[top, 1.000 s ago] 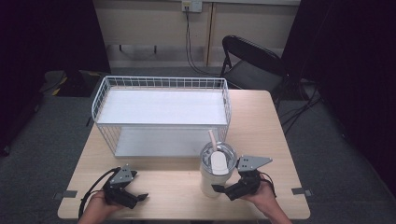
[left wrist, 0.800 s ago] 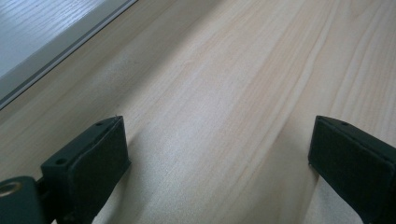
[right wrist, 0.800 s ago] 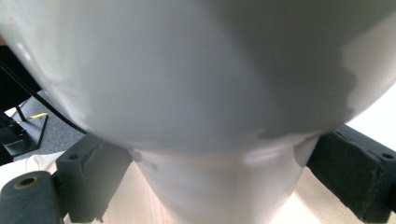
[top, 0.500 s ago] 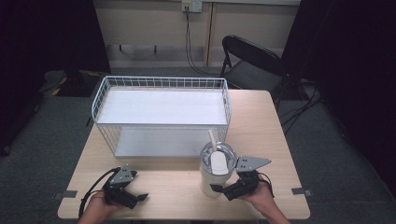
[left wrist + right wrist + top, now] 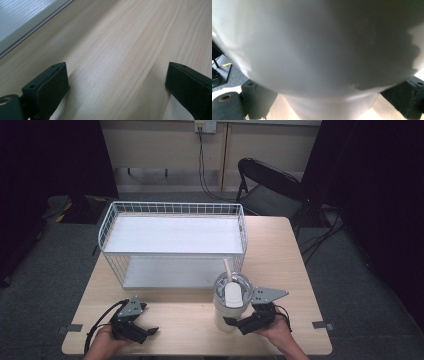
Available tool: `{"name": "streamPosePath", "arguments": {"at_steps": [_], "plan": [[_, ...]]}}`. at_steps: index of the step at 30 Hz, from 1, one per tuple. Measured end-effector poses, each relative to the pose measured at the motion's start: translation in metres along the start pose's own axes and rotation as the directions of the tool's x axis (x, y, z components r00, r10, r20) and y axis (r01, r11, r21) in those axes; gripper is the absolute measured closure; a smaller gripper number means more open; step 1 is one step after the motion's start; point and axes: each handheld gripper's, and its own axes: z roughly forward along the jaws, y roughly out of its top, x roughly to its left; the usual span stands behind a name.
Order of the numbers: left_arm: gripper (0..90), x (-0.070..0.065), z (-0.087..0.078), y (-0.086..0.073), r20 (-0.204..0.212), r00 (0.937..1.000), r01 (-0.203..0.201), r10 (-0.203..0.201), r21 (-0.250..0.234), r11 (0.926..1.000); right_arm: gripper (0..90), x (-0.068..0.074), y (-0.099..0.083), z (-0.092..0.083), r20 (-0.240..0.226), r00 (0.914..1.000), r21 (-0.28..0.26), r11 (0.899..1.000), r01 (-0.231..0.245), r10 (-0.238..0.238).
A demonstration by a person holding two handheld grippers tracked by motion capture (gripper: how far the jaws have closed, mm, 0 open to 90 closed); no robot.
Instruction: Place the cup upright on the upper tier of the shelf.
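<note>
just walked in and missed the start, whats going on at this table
A person sits at a wooden table with a hand-held gripper in each hand. The right hand-held gripper has its jaws on either side of the narrow base of a white tumbler with a lid and straw; whether they are pressing on it is unclear. The left hand-held gripper rests open on bare wood. A white wire basket stands behind.

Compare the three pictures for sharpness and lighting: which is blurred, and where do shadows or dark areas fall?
High view: table evenly lit, surrounding floor and walls dark. Left gripper view: wood grain sharp, soft shadows beside the black jaws. Right gripper view: the white tumbler is so close that it is out of focus, with a grey shadow across its upper right side.
</note>
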Motion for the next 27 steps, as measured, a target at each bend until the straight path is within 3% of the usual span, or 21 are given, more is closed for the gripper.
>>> {"name": "streamPosePath", "arguments": {"at_steps": [5, 8, 17, 21, 25, 27], "plan": [[4.3, 0.0, 0.0, 0.0, 0.0, 1.0, 0.0, 0.0, 0.0, 1.0, 7.5, -0.001, -0.001, 0.001, -0.007, 1.0, -0.004, 1.0, -0.005, 0.005], [4.3, 0.0, 0.0, 0.0, 0.0, 1.0, -0.006, 0.006, 0.004, 1.0, 6.2, -0.004, -0.002, 0.005, -0.03, 0.9988, 0.002, 0.999, -0.04, 0.04], [4.3, 0.0, 0.0, 0.0, -0.001, 1.0, 0.0, 0.0, 0.0, 1.0, 5.6, -0.004, -0.003, 0.007, -0.04, 0.9977, -0.016, 0.998, -0.054, 0.054], [4.3, 0.0, 0.0, 0.0, -0.001, 1.0, -0.004, 0.004, 0.005, 1.0, 6.7, -0.001, -0.005, 0.007, -0.023, 0.9992, -0.039, 0.999, -0.034, 0.033], [4.3, 0.0, 0.0, 0.0, 0.0, 1.0, -0.001, 0.001, 0.001, 1.0, 9.3, 0.006, -0.005, 0.004, 0.031, 0.9989, -0.073, 0.997, 0.038, -0.036], [4.3, 0.0, 0.0, 0.0, -0.001, 1.0, 0.001, -0.001, 0.001, 1.0, 9.5, 0.007, -0.006, 0.003, 0.04, 0.9985, -0.079, 0.996, 0.041, -0.038]]}}
